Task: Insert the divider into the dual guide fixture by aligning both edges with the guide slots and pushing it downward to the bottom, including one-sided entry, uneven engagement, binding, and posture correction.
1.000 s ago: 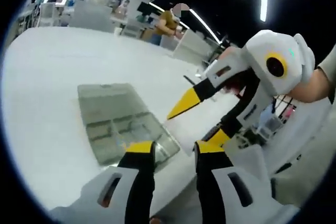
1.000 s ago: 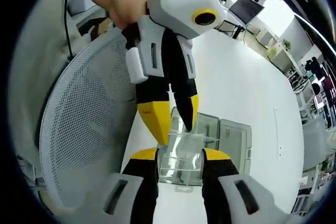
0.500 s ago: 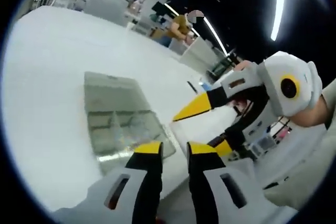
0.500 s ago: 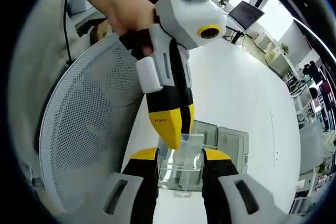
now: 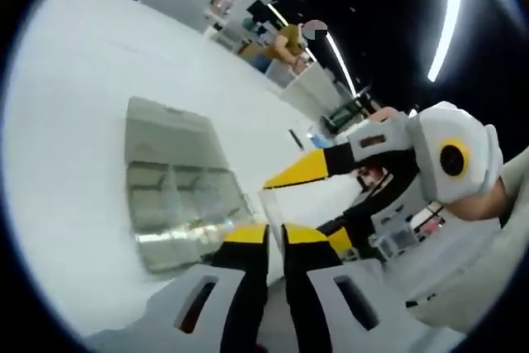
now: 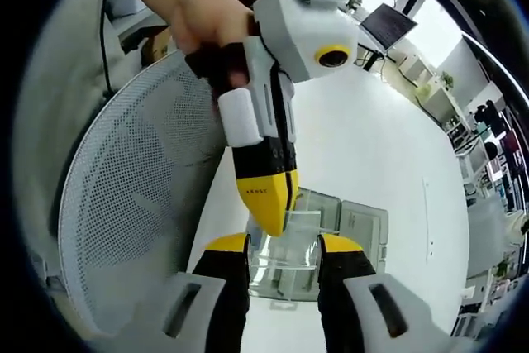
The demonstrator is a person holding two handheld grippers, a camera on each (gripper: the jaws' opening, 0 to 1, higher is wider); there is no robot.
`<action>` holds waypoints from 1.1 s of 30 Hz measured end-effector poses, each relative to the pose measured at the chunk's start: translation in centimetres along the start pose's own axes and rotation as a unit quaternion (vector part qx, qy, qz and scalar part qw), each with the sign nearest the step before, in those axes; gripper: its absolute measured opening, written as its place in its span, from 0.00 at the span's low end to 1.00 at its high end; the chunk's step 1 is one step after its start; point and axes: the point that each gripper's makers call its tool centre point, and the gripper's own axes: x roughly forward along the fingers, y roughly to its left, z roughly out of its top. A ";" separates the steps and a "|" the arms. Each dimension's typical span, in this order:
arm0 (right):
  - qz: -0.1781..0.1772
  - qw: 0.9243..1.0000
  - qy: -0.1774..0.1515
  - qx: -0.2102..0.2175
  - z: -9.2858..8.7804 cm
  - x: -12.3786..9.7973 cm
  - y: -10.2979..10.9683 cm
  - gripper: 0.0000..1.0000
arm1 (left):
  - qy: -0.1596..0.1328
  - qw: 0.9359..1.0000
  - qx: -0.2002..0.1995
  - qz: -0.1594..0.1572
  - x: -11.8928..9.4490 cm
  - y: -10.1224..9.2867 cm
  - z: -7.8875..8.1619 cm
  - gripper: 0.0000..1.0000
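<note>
The clear divider point(image 6: 285, 266) is held off the table, spanning the gap between my right gripper's point(image 6: 283, 244) two jaws, which grip it across its width. My left gripper point(image 5: 275, 235) has its yellow-tipped jaws almost together on one edge of the divider point(image 5: 279, 207). In the right gripper view the left gripper point(image 6: 269, 204) comes down from above and pinches the sheet's top edge. The right gripper point(image 5: 318, 204) enters the left gripper view from the right. The clear dual guide fixture point(image 5: 173, 196) lies flat on the white table point(image 5: 74, 80) beyond the jaws, and the fixture point(image 6: 364, 225) sits behind the divider.
A grey mesh chair back point(image 6: 124, 204) stands close on the left, below the table edge. A person's hand point(image 6: 190, 6) holds the left gripper. A person in a yellow top point(image 5: 289, 39) stands among desks far behind the table.
My left gripper's jaws have gone from apart to nearly together and come onto the divider's edge. The right gripper has kept its hold at the same width.
</note>
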 end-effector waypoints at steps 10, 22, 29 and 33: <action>-0.005 1.000 -0.002 -0.008 0.1 0.0 -0.3 0.27 | 0.003 0.999 -0.047 -0.008 0.1 0.1 0.1 0.01; -0.018 1.000 0.002 -0.021 0.1 0.0 -0.6 0.28 | -0.012 0.994 -0.103 -0.019 0.1 0.2 0.4 0.00; -0.027 0.999 -0.002 -0.024 0.4 -0.1 -1.1 0.28 | -0.021 0.995 -0.098 -0.021 -0.3 0.5 0.8 0.00; -0.028 1.000 -0.012 -0.006 0.5 -0.6 -1.6 0.27 | -0.025 0.995 -0.096 -0.022 -0.5 0.7 0.9 0.00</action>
